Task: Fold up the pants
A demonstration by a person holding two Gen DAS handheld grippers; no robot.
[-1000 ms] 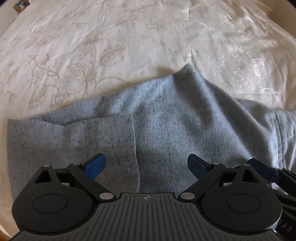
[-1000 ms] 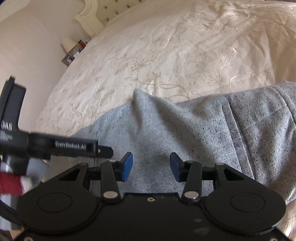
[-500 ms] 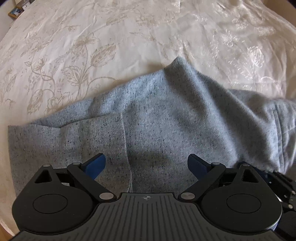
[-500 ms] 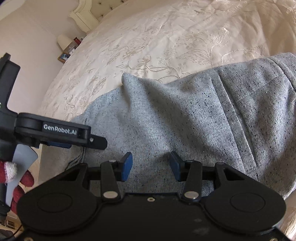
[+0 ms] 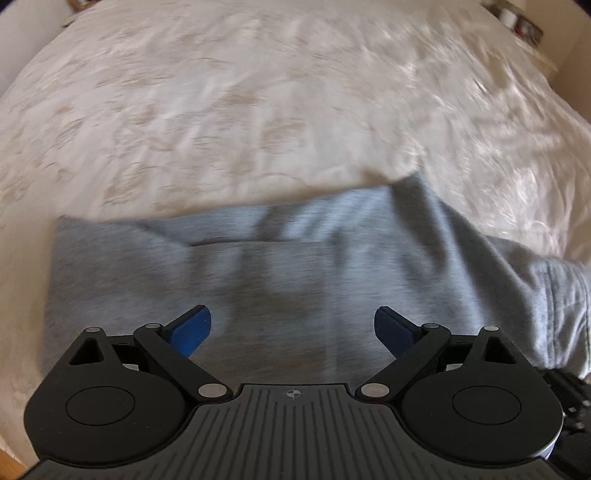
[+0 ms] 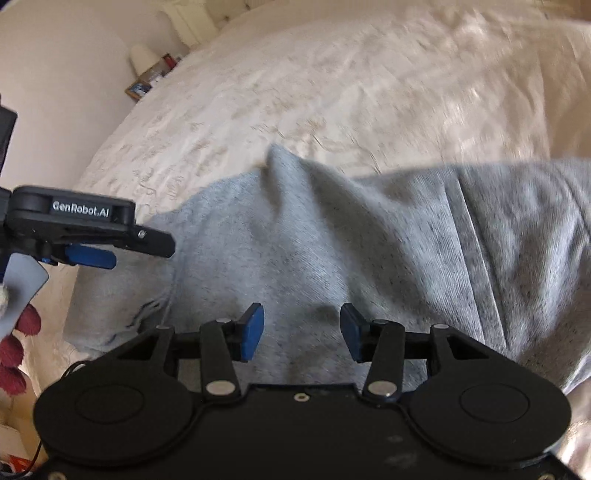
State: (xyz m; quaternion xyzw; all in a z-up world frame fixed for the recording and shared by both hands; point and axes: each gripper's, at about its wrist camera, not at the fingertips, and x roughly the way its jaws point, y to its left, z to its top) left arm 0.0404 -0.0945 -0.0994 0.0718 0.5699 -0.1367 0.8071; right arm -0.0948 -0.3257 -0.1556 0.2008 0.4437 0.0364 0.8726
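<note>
Grey speckled pants (image 5: pixel 295 258) lie folded on a cream embroidered bedspread (image 5: pixel 258 110), with one corner poking up toward the far side. They also show in the right wrist view (image 6: pixel 351 240). My left gripper (image 5: pixel 292 328) hovers over the near edge of the pants, jaws wide open and empty. My right gripper (image 6: pixel 301 330) hovers over the pants too, jaws partly open and empty. The left gripper's side shows in the right wrist view (image 6: pixel 92 236), held off the left end of the pants. Both views are blurred by motion.
The bedspread (image 6: pixel 332 92) stretches far beyond the pants. A nightstand with small items and a picture frame (image 6: pixel 138 88) stands by the wall at the bed's far left. Small objects sit on a shelf (image 5: pixel 517 20) at the far right.
Both grippers have pulled back and up from the pants, so more bedspread shows. The left gripper has swung so the pants sit more to the right. Both stay open.
</note>
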